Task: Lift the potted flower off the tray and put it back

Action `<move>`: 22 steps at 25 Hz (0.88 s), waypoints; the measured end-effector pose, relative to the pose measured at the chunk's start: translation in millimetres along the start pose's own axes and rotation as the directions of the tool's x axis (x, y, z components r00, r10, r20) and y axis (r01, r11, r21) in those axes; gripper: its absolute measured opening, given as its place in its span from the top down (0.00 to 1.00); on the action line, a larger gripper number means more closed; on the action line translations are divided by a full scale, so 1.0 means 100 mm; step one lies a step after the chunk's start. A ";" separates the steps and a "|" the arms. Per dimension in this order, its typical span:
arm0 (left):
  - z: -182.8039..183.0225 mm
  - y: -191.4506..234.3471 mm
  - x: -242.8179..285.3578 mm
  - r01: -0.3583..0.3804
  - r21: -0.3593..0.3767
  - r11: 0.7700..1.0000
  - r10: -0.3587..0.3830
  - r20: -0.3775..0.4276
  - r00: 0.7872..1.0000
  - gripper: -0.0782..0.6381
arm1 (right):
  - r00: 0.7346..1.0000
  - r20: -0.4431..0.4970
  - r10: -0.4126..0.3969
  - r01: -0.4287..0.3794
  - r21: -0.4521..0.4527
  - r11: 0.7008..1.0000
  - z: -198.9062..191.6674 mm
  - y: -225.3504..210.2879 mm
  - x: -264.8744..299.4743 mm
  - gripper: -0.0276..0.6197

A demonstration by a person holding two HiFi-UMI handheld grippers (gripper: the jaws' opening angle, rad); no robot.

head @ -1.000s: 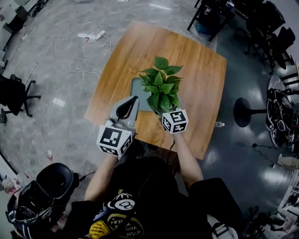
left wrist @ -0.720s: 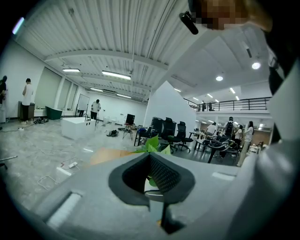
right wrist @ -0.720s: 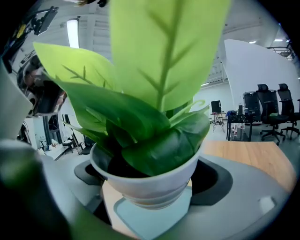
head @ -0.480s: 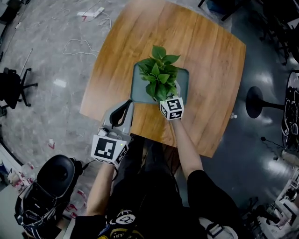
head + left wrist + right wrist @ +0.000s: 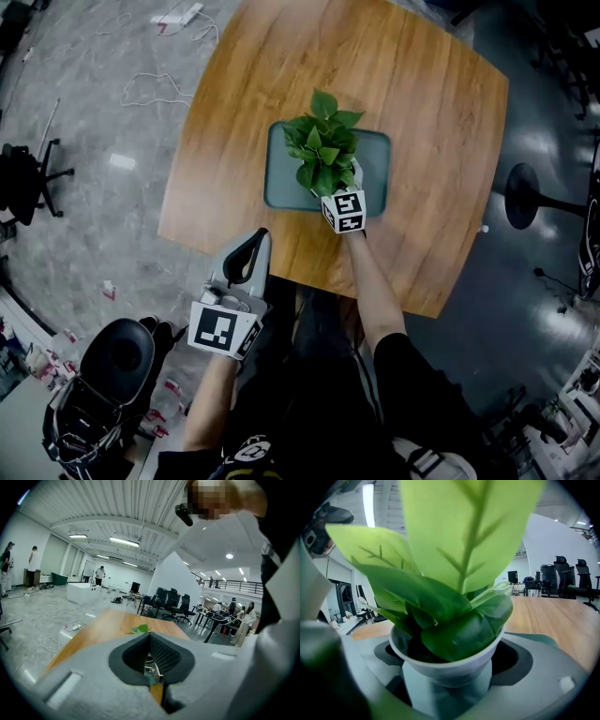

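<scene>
Right gripper view: potted flower (image 5: 449, 665) gripped.
Right tool (image 5: 337, 195) clenched on it over tray (image 5: 377, 155) on table (image 5: 422, 112); left tool (image 5: 246, 255) closed, empty, at table's near edge.

Worktop (image 5: 281, 112) of warm satin wood grain; tray (image 5: 375, 159) matt grey-green; pot (image 5: 450, 667) smooth white plastic; leaves (image 5: 454, 602) glossy; floor (image 5: 75, 187) polished
</scene>
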State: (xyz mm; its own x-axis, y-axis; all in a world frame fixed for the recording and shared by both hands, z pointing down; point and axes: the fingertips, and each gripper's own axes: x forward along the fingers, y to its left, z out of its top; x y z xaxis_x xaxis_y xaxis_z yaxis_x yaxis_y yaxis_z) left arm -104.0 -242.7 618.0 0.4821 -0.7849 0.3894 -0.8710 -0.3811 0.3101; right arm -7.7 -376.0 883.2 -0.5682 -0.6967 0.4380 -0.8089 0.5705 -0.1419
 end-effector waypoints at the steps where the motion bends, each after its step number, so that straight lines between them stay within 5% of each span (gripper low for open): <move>1: 0.02 -0.01 0.01 0.004 -0.002 1.000 -0.004 0.001 1.000 0.89 | 1.000 0.000 0.002 -0.002 -0.005 1.000 0.00 0.00 -0.01 0.13; 10: 0.14 -0.03 0.01 0.026 0.029 0.999 -0.026 0.013 1.000 0.89 | 0.998 -0.026 0.061 -0.060 0.045 0.997 -0.08 0.15 -0.33 0.13; 15: 0.17 -0.11 -0.07 0.052 0.027 0.998 -0.053 0.019 0.998 0.89 | 0.998 -0.055 -0.001 0.008 0.128 0.992 -0.17 0.17 -1.08 0.13; 16: 0.19 -0.14 -0.11 0.060 0.029 0.998 -0.060 0.021 0.998 0.89 | 0.999 -0.048 -0.013 0.021 0.166 0.986 -0.11 0.19 -1.30 0.18; 19: 0.31 -0.22 -0.25 0.070 0.047 0.996 -0.072 0.037 0.997 0.89 | 0.998 0.004 -0.060 0.057 0.254 0.966 0.33 0.28 -2.01 0.53; 22: 0.53 -0.30 -0.48 0.060 0.064 0.996 -0.064 0.066 0.996 0.89 | 0.986 0.055 -0.157 0.141 0.231 0.963 0.97 0.42 -2.67 0.93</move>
State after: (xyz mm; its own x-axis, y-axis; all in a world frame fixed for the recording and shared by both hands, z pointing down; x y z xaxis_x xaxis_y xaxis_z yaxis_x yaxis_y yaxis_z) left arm -106.5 -219.5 543.8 0.5295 -0.7895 0.3105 -0.8449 -0.4579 0.2765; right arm 95.3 -208.8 674.1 -0.4412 -0.8007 0.4053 -0.8937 0.3508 -0.2798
